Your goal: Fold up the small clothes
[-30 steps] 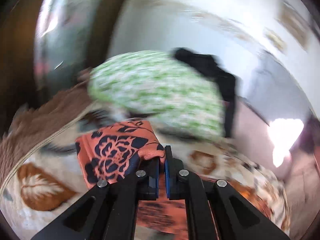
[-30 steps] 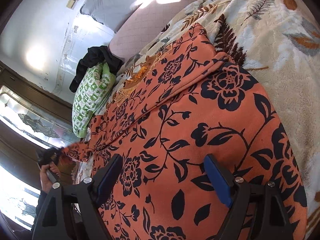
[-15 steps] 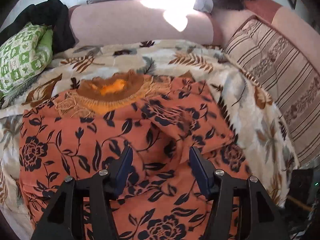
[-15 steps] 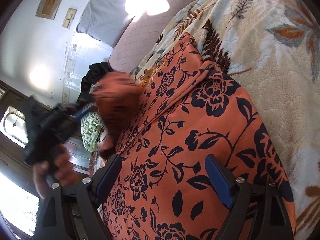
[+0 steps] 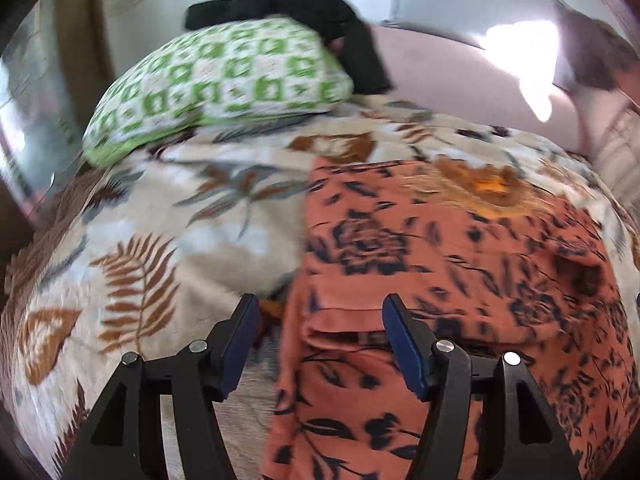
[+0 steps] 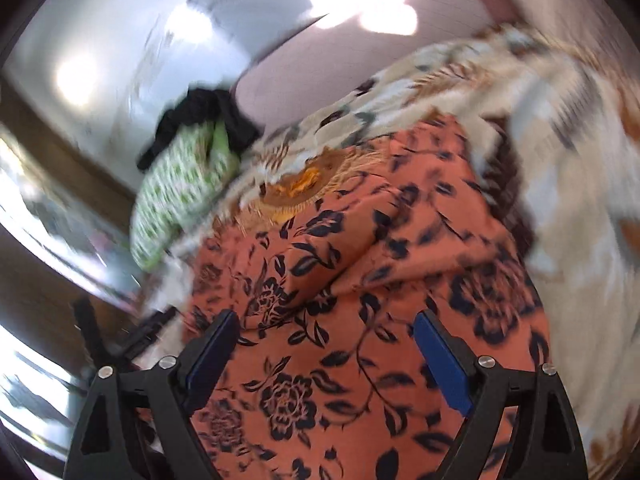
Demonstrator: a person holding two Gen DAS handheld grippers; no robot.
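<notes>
A home bedroom: leaf-print blanket (image 5: 168, 216), green patterned pillow (image 5: 224, 80), padded headboard (image 5: 460, 76).

Left wrist view: close above the bed, angled down along the left gripper (image 5: 320, 344), at the orange floral garment's (image 5: 460, 280) left edge. Right wrist view: close, angled down along the right gripper (image 6: 326, 356), over the garment's middle. Shared: garment, leaf-print blanket (image 5: 140, 240), green pillow (image 5: 224, 76), black clothing (image 5: 288, 4).

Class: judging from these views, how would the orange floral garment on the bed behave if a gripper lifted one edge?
The orange floral garment probably flops and drapes: it lies in soft folds. It looks light, being thin. It likely drags over the fleecy blanket rather than sliding.
</notes>
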